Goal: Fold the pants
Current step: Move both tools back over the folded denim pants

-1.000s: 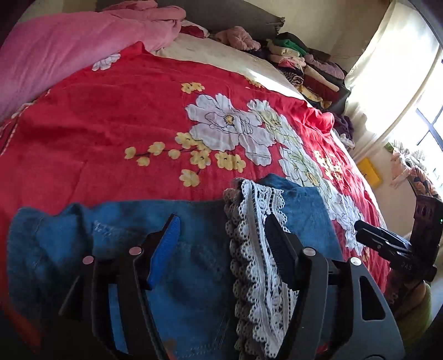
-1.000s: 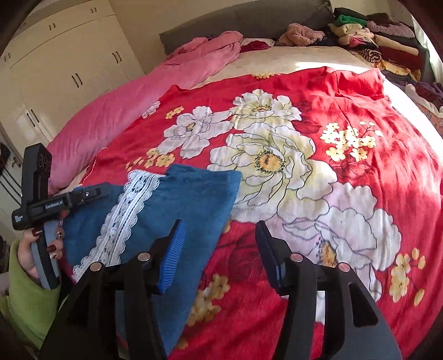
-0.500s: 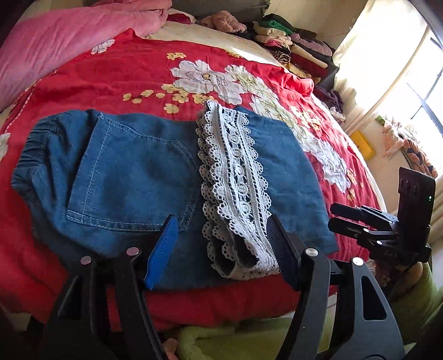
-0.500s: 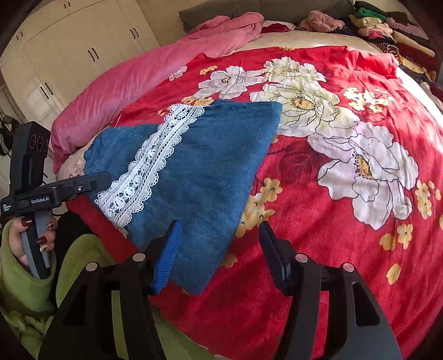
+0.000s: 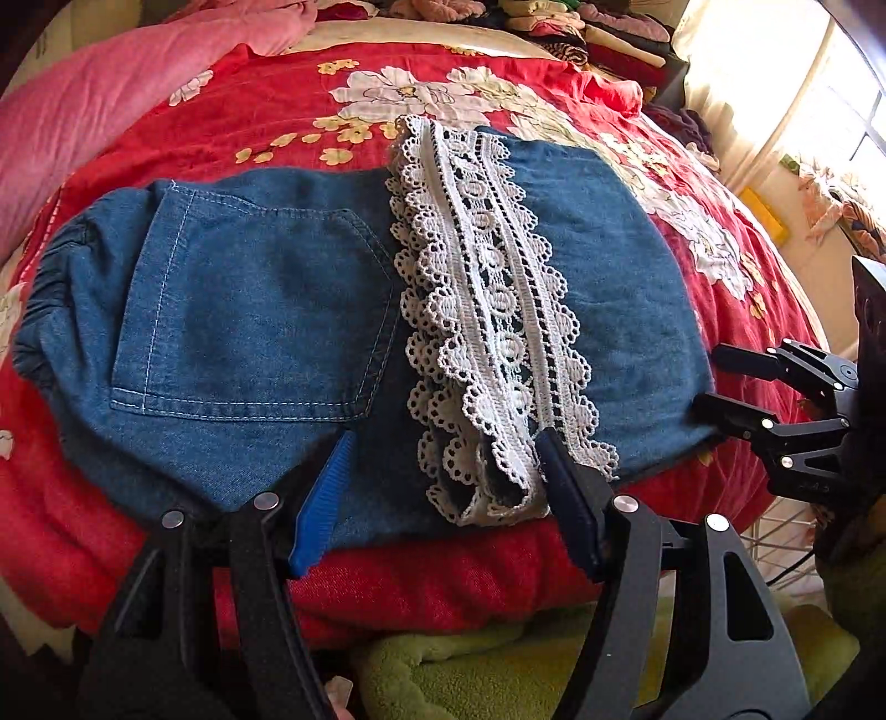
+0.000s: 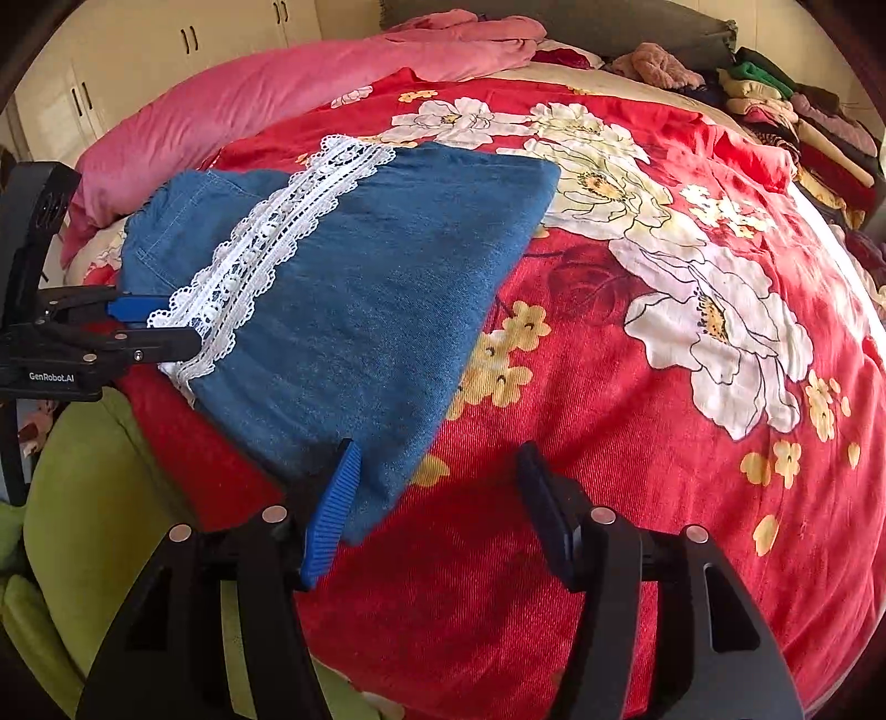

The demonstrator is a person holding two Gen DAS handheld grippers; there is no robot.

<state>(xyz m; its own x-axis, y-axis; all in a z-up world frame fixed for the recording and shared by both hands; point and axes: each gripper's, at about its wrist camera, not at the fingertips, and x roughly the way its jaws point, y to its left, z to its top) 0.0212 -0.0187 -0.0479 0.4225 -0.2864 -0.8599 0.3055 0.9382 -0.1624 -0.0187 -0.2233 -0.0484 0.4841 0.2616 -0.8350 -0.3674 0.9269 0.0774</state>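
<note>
Blue denim pants (image 5: 249, 310) lie folded on the red floral bedspread, back pocket up at the left. A white lace-trimmed cuff (image 5: 487, 310) is laid across the middle of them. My left gripper (image 5: 443, 476) is open and empty, its fingers just over the near edge of the pants, the right finger touching the lace end. My right gripper (image 6: 437, 487) is open and empty at the pants' near right corner (image 6: 365, 343). The right gripper also shows in the left wrist view (image 5: 736, 382), and the left gripper in the right wrist view (image 6: 149, 321), both open.
The red floral bedspread (image 6: 664, 387) covers the bed. A pink blanket (image 6: 310, 77) lies along the far left. Several folded clothes (image 6: 786, 122) are stacked at the far right corner. A green garment (image 5: 498, 664) is below the near bed edge. White wardrobes (image 6: 144, 50) stand behind.
Both grippers have pulled back toward the near bed edge, away from the pants. The pants lie still and show whole in view. Both grippers stayed open.
</note>
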